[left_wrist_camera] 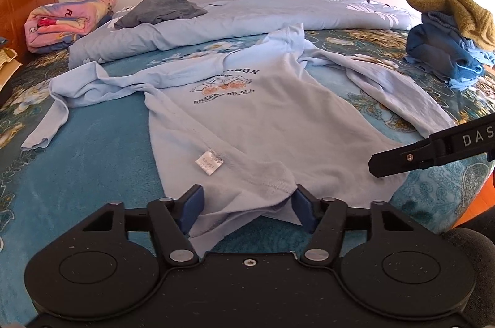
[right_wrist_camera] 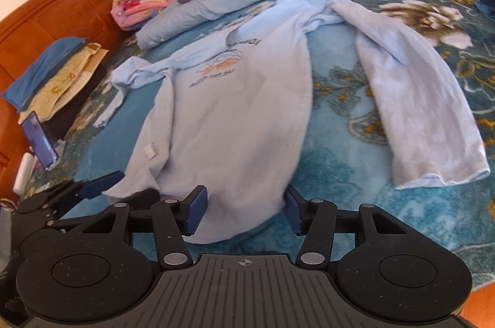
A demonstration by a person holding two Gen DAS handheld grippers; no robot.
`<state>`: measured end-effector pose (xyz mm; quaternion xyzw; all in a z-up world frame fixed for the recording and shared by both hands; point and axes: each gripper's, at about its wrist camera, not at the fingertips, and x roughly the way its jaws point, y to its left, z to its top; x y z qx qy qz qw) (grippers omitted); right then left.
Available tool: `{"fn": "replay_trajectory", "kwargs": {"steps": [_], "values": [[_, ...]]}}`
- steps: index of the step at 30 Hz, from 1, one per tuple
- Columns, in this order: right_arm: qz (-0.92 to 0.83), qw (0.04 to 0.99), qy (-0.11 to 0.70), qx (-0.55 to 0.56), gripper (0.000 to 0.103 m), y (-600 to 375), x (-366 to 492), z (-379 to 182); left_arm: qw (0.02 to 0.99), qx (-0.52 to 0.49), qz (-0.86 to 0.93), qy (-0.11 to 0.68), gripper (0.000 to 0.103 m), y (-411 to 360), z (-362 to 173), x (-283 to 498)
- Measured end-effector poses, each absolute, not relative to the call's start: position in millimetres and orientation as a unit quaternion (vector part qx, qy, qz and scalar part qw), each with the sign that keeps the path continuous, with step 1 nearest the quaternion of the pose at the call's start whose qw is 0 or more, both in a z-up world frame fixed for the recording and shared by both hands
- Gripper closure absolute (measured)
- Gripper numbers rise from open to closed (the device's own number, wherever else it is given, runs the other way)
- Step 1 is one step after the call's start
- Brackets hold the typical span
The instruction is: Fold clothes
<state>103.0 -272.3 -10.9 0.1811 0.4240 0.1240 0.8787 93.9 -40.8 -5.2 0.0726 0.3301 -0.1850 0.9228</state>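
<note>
Black linkage arms and blue pads of the left gripper (left_wrist_camera: 247,209) are framing the near hem of the pale blue long-sleeved shirt (left_wrist_camera: 263,124), jaws standing apart with the cloth lying between them, not visibly pinched. Over in the right wrist view, the right gripper (right_wrist_camera: 244,212) is likewise straddling the hem at another spot, jaws apart around soft, fleecy fabric. That shirt is sprawling print-up across a teal floral bedspread (left_wrist_camera: 92,167), sleeves flung out and rumpled. Beyond it a light blue quilt (left_wrist_camera: 216,22) is bunching along the bed, carrying a grey folded garment (left_wrist_camera: 161,9). A pink cartoon blanket (left_wrist_camera: 68,22) is sitting by the wooden headboard (left_wrist_camera: 24,0), and a heap of blue clothes topped by a mustard towel (left_wrist_camera: 451,9) is crowding the far right.
</note>
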Motion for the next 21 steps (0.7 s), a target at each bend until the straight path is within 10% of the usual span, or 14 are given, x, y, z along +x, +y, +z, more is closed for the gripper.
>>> {"fn": "replay_trajectory", "kwargs": {"steps": [3,4,7,21], "values": [[0.122,0.881,0.422,0.172,0.058,-265,109,-9,0.929,0.048,-0.159,0.33,0.091,-30,-3,99],[0.116,0.883,0.421,0.169,0.076,-263,111,-9,0.932,0.04,-0.148,0.329,0.096,-25,-2,101],[0.096,0.896,0.405,0.154,0.095,-263,112,-2,0.944,-0.011,-0.108,0.312,0.098,-1,8,106],[0.07,0.903,0.405,0.123,0.096,-268,96,-1,0.925,-0.122,-0.068,0.353,0.097,53,7,77]]}}
